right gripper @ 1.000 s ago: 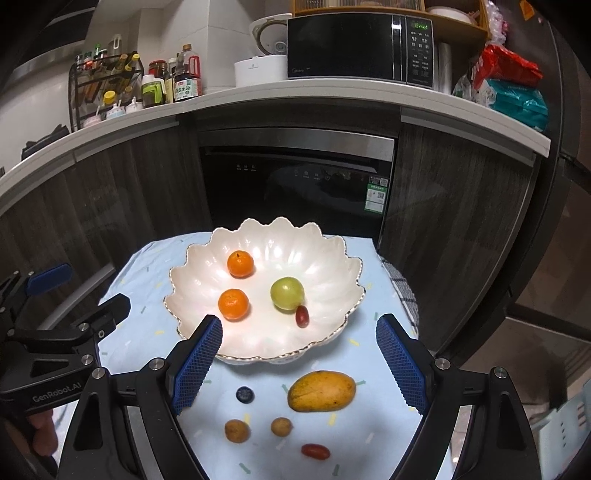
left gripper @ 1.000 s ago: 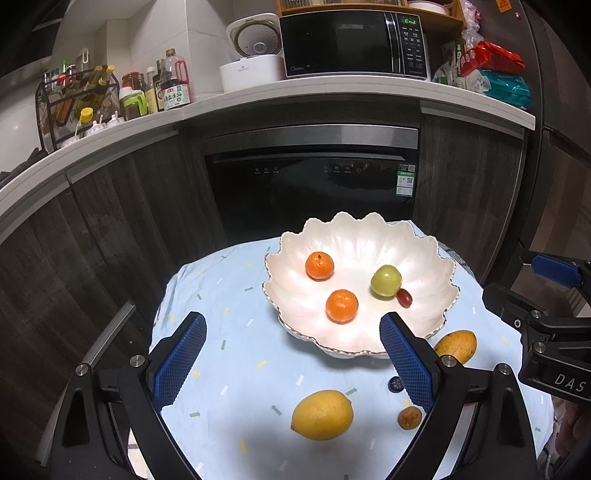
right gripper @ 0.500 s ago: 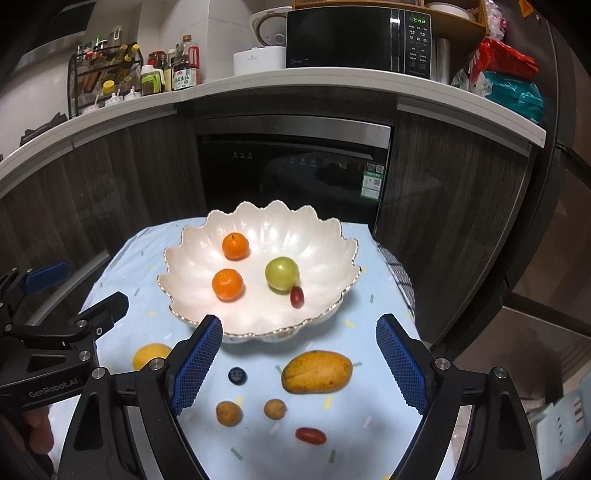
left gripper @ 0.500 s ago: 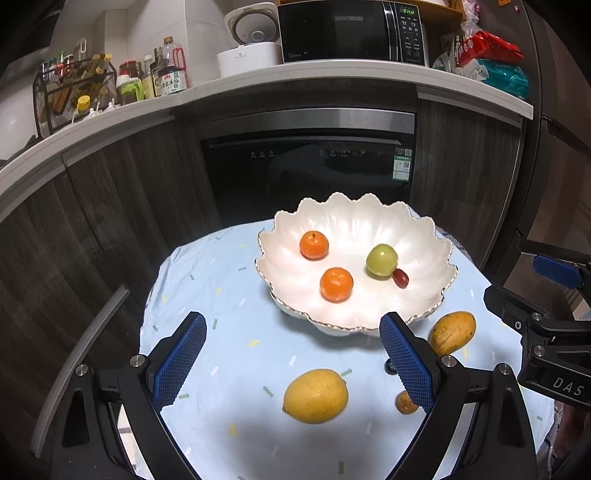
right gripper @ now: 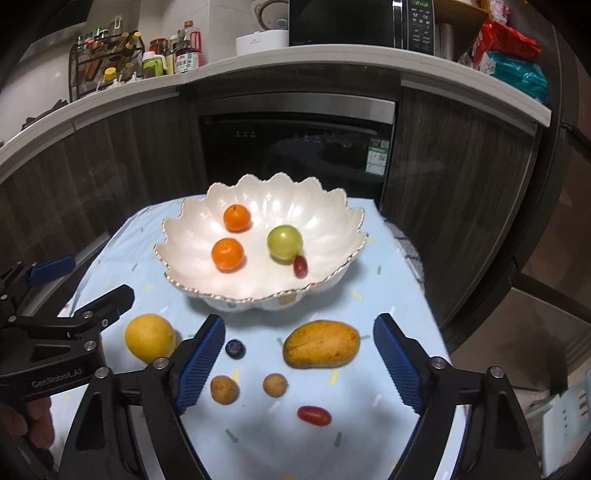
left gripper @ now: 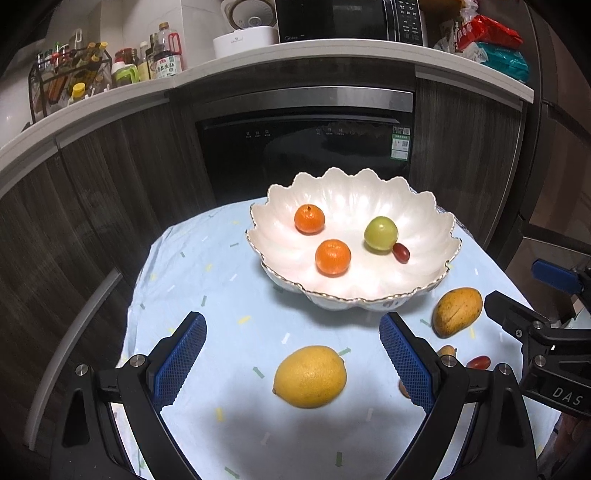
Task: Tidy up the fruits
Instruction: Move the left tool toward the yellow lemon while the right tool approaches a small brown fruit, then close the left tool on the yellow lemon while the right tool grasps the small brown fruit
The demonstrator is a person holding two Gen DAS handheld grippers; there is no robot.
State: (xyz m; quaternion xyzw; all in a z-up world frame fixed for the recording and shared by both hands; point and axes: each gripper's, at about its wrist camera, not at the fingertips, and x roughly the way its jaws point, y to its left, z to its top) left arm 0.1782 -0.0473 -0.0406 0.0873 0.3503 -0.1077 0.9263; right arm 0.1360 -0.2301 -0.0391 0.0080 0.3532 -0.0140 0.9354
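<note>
A white scalloped bowl holds two oranges, a green fruit and a red grape. On the blue cloth in front lie a lemon, a mango, a blueberry, two small brown fruits and a red grape tomato. My left gripper is open, with the lemon between its fingers' line. My right gripper is open around the mango's near side.
The small table stands before dark cabinets and a built-in oven. A counter above carries bottles, a rice cooker and a microwave. The table's edges drop off left and right.
Both grippers have pulled back and lowered toward the near fruits. The bowl sits farther up in both views, and the lemon and mango sit closer between the fingers.
</note>
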